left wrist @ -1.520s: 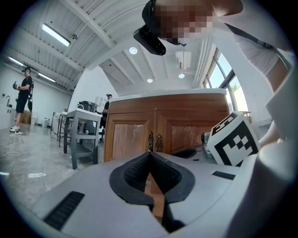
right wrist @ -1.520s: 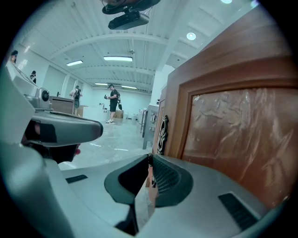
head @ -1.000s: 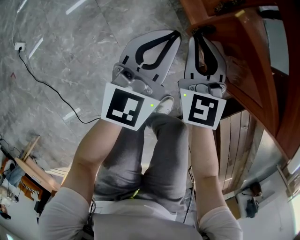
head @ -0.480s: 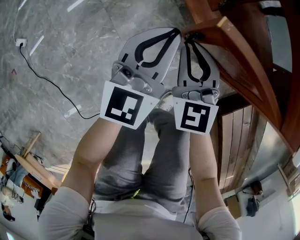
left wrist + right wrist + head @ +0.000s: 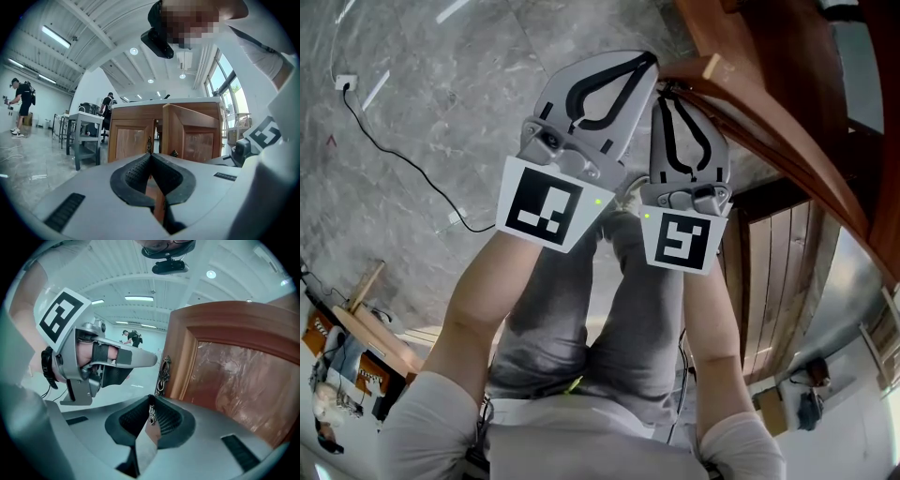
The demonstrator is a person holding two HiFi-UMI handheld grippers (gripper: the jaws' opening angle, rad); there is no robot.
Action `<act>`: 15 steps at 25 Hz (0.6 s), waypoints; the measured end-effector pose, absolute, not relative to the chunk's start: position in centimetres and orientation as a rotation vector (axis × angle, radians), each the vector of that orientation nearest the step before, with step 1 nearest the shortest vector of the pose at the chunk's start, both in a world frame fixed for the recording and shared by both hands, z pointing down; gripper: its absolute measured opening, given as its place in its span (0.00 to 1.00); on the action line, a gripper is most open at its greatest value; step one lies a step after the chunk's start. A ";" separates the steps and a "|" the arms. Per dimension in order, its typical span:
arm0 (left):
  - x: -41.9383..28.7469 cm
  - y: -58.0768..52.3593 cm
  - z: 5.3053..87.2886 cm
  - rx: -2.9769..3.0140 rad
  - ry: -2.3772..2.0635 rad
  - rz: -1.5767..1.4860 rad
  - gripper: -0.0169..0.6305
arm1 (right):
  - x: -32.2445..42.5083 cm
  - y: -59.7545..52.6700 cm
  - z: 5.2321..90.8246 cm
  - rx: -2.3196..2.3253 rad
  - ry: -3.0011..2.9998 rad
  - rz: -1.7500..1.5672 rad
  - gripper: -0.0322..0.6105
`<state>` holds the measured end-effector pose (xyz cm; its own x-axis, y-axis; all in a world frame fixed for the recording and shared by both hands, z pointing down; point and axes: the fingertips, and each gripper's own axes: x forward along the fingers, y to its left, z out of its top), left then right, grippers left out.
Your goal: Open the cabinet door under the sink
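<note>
The red-brown wooden cabinet door (image 5: 773,112) stands swung out from the cabinet at the upper right of the head view. My right gripper (image 5: 667,92) is shut on the door's ornate metal pull. In the right gripper view the small drop handle (image 5: 151,412) is pinched between the black pads, with its backplate (image 5: 162,375) on the door's edge just above. My left gripper (image 5: 649,59) hovers close beside it on the left, shut with nothing in it. In the left gripper view the tips (image 5: 151,157) meet in front of the cabinet (image 5: 131,136) and its open door (image 5: 192,133).
Grey marble floor lies below, with a black cable (image 5: 403,161) running to a white plug (image 5: 340,86). The person's legs (image 5: 600,309) are directly beneath both grippers. A slatted wooden panel (image 5: 773,281) stands at right. A grey table (image 5: 83,133) and people are far off at left.
My right gripper has moved left in the head view with the handle, and the door's edge has swung out with it. The left gripper has shifted slightly up and left.
</note>
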<state>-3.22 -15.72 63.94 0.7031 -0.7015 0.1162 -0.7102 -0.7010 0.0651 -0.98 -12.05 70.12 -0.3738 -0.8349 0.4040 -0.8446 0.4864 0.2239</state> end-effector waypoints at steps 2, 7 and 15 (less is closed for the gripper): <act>-3.3 -15.6 63.5 2.802 -1.166 0.112 0.05 | -1.1 -11.5 70.0 1.366 -2.272 0.024 0.13; -2.7 -14.9 62.9 2.835 -1.114 0.108 0.05 | -1.6 -9.2 70.0 1.321 -2.275 0.045 0.13; -1.7 -13.7 62.7 2.867 -0.989 0.127 0.05 | -1.9 -6.5 70.0 1.282 -2.292 0.097 0.13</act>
<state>-1.68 -13.73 62.74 0.7847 -0.6093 0.1136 -0.6182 -0.7826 0.0729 -1.89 -6.50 69.96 -0.4257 -0.7780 0.4621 -0.8143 0.5520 0.1792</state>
